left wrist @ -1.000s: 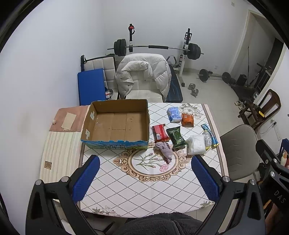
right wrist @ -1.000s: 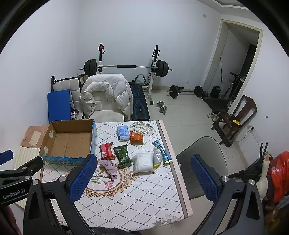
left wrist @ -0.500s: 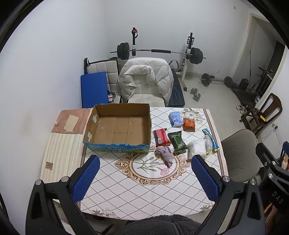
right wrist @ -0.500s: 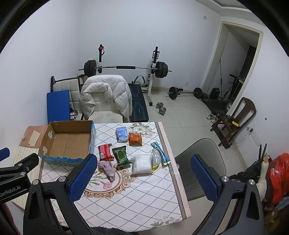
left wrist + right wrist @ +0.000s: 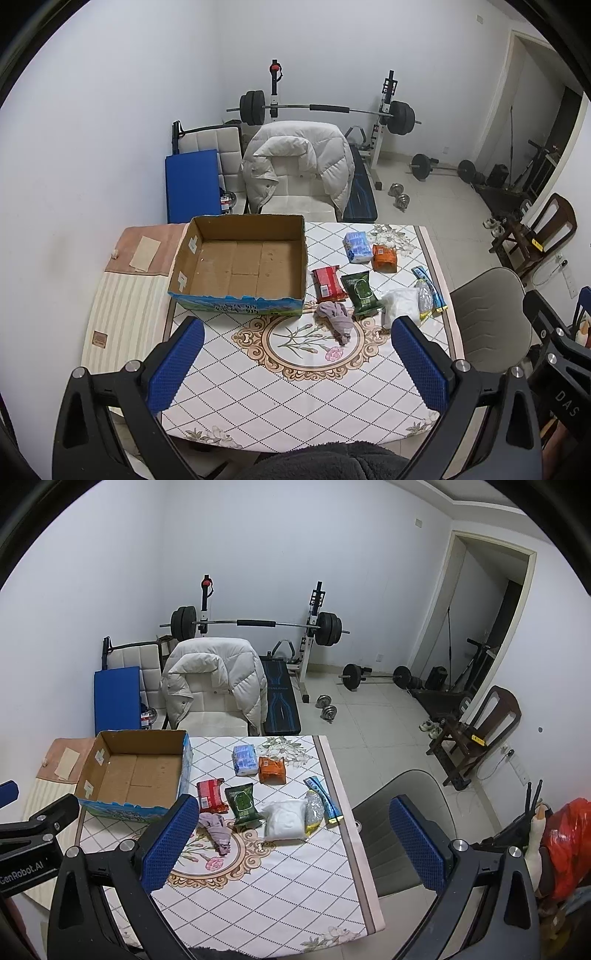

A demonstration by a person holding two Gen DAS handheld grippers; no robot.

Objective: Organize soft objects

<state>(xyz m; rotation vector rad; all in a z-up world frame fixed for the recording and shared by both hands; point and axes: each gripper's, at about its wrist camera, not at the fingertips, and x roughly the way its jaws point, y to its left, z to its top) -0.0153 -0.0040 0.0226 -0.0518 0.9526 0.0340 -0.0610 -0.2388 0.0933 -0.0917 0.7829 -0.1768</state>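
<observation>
An empty cardboard box (image 5: 240,264) stands on the patterned table (image 5: 295,373), at its far left. To its right lie soft packs: a blue-white pack (image 5: 357,246), an orange pack (image 5: 384,257), a red pack (image 5: 327,283), a green pack (image 5: 361,291), a white bag (image 5: 400,301) and a crumpled mauve cloth (image 5: 337,320). The same items show in the right wrist view, with the box (image 5: 136,773) and the cloth (image 5: 216,829). My left gripper (image 5: 295,369) and right gripper (image 5: 291,845) are both open and empty, held high above the table's near side.
A chair with a white puffer jacket (image 5: 299,166) stands behind the table. A grey chair (image 5: 491,317) is at the table's right side. A blue strip pack (image 5: 430,286) lies near the right edge. A weight bench with barbell (image 5: 325,110) is at the back wall.
Both grippers have drawn back and upward a little, so the table and its items look smaller and farther. Nothing on the table has moved.
</observation>
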